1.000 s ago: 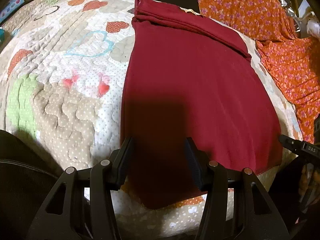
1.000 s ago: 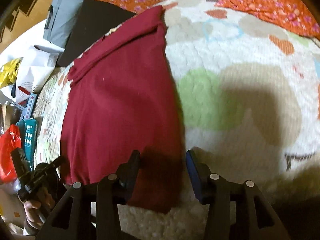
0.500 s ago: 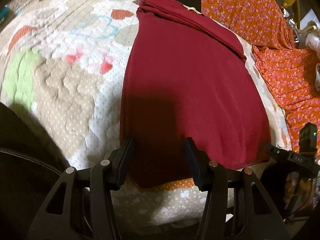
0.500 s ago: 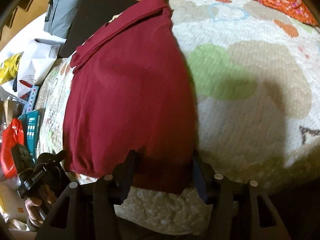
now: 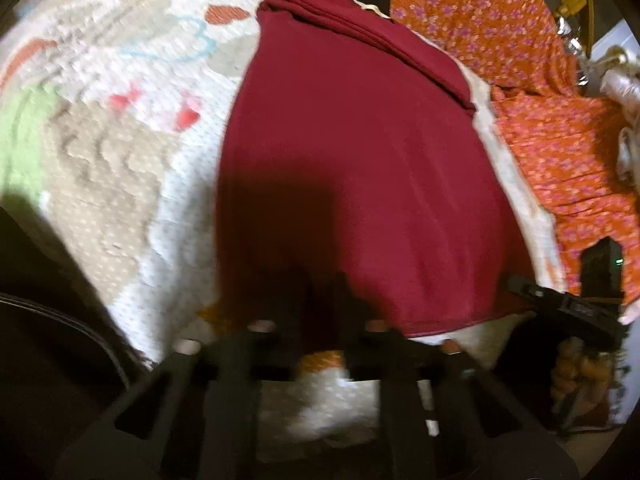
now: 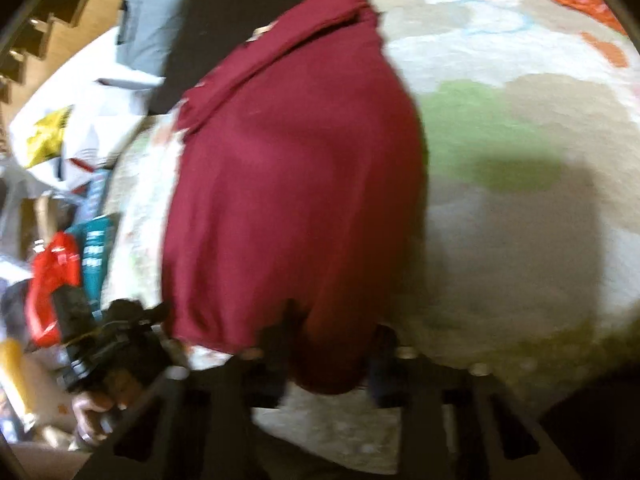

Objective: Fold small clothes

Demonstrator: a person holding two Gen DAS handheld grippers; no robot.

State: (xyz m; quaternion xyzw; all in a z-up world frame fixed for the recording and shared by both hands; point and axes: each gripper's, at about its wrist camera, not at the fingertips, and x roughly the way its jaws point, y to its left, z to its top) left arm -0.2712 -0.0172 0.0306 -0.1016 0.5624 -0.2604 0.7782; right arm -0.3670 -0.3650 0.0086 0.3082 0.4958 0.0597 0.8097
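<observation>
Fingers of the left hand-held gripper point(image 5: 320, 300) are pressed together on the near hem of the maroon garment point(image 5: 352, 168), at its left corner. The right hand-held gripper point(image 6: 332, 356) is closing at the hem's right corner, with the cloth bunched between its jaws; blur hides whether the pads already press on it. The garment stretches straight ahead of both grippers, its long axis running away from them toward a folded-over band at the far end, so each hand is equally near its own corner and the far edge lies well ahead. A lift of the hem forward along that axis is judged to be the coming move.

Beneath the garment a quilted bedspread point(image 5: 120, 152) with hearts and coloured patches covers the bed. An orange floral cloth point(image 5: 560, 152) is spread to the right of the left gripper's view. Beyond the bed's edge, grey and black folded items point(image 6: 160, 28) and scattered bags point(image 6: 60, 140) are seen.
</observation>
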